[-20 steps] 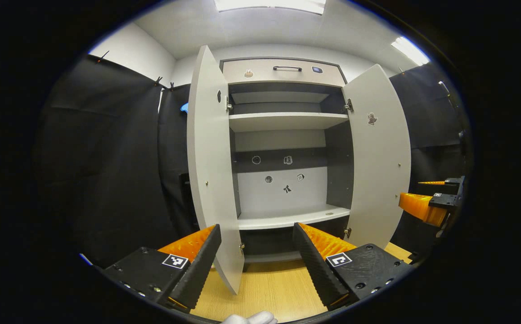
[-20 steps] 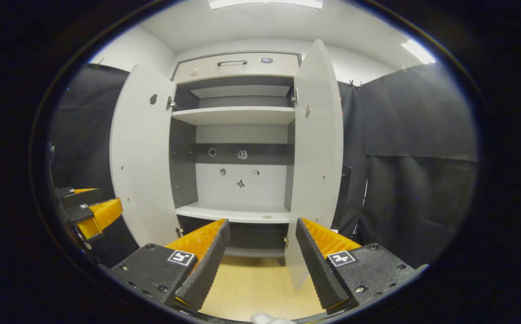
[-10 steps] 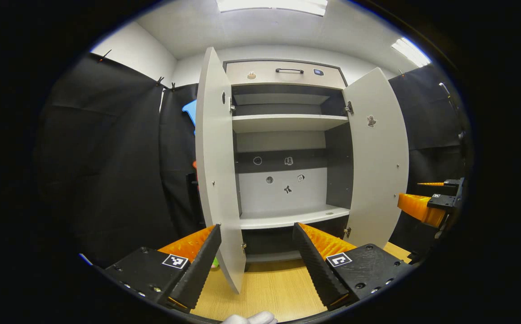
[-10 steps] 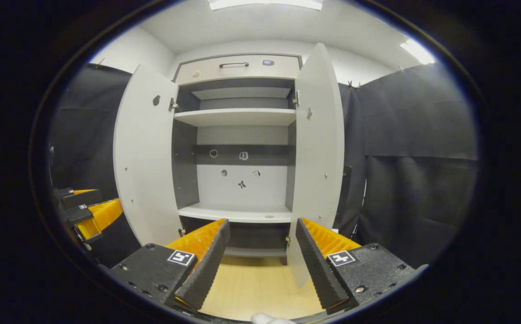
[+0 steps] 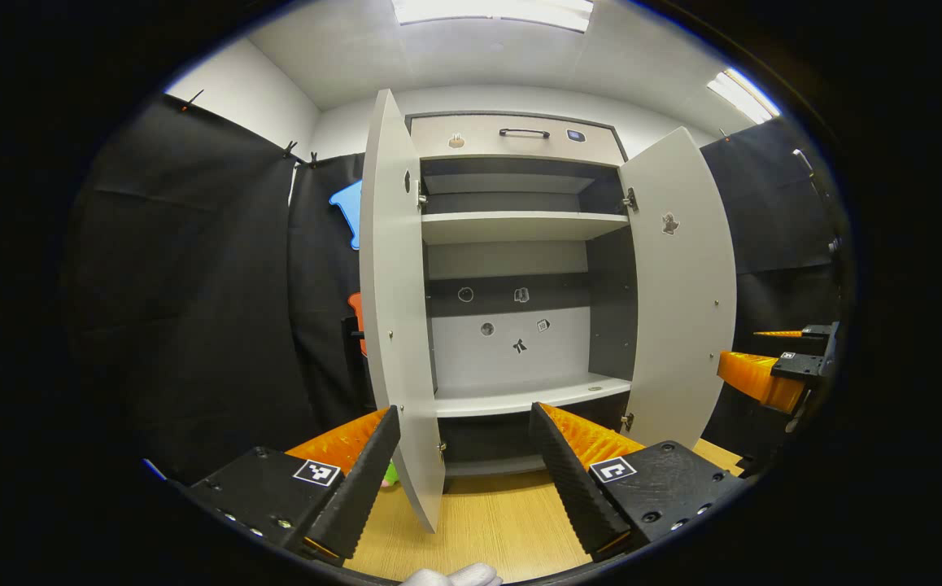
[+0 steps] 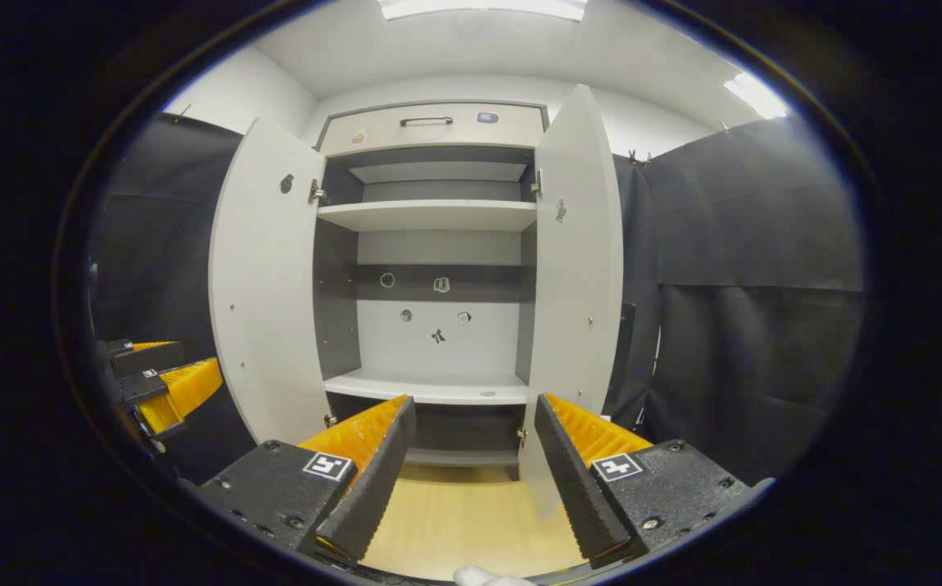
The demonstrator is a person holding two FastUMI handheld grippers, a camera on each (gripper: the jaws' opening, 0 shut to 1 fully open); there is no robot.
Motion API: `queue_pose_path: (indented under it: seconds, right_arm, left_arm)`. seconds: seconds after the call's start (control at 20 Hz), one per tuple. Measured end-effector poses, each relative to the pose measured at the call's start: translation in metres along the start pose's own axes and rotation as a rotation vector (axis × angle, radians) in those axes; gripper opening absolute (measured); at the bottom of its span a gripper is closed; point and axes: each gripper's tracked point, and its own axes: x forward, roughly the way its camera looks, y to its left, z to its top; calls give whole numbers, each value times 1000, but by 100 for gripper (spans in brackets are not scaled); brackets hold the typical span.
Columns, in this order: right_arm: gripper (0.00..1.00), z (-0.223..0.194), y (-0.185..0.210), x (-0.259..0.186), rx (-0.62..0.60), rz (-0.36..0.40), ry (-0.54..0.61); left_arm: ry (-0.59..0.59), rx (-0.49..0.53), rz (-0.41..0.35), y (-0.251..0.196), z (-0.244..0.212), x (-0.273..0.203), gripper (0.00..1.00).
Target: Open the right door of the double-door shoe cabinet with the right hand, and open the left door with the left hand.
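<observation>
Both tools have drawn back a little from the shoe cabinet (image 5: 512,236) since a second ago, and the left door (image 5: 394,317) stands swung wider. The left tool (image 5: 464,472) is spread, gripping nothing, with the left door's lower edge between its fingers. The right tool (image 6: 471,468) is spread too, beside the right door (image 6: 573,301). I judge both doors open; pull straight back, clear of door edges, over the wooden floor (image 6: 463,521).

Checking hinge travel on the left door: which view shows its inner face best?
The right gripper view: the left door stands swung open and shows its broad inner face, with the sticker near the top. In the left gripper view the left door is nearly edge-on, a narrow strip between that claw's open fingers.
</observation>
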Motion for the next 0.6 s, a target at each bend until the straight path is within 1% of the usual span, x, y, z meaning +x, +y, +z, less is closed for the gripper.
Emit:
queue_pose_path:
  seconds: [0.6]
  right_arm:
    - [93, 2, 4, -1, 5, 6, -8]
  left_arm:
    - [-8, 1, -7, -1, 4, -2, 95]
